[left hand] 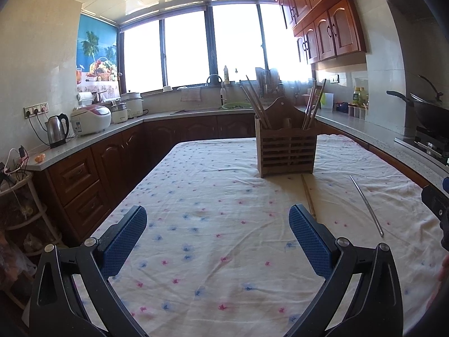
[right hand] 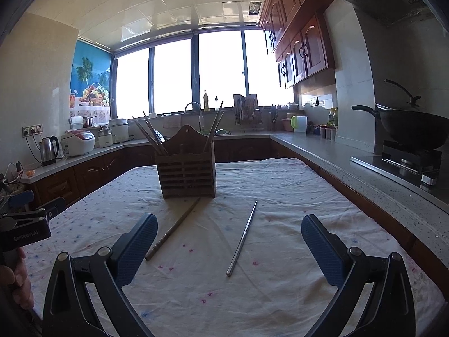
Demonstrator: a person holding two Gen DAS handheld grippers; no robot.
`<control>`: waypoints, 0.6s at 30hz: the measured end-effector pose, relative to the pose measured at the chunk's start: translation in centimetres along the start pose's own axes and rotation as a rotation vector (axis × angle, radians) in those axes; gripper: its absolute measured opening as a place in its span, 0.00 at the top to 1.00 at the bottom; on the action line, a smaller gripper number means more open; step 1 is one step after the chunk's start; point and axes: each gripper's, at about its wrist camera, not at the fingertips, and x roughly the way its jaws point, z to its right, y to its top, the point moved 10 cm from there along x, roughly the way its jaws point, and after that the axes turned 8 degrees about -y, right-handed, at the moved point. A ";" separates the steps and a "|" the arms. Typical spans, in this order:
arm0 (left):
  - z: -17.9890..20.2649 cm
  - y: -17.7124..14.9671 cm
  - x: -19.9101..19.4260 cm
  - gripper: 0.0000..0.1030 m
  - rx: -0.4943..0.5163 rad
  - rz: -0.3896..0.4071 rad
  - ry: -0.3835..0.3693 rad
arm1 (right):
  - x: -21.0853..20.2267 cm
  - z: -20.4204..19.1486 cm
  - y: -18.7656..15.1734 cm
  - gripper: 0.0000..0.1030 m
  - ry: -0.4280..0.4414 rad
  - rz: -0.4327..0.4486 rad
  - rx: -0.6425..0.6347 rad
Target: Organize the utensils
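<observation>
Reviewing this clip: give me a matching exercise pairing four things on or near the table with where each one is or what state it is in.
Things:
1. wooden chopstick
2. metal chopstick
3. wooden holder
4. right gripper

Places or states:
A. open, holding nothing
B. standing upright on the tablecloth, chopsticks sticking out of it
C. lying flat, far end close to the holder's base
D. lying flat, to the right of the other loose stick

Pairs: 1-C, 2-D, 3-B, 4-A
</observation>
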 end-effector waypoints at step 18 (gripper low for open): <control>2.7 3.4 -0.1 0.00 -0.012 -0.039 -0.154 | 1.1 -1.4 3.2 0.00 0.068 -0.064 0.009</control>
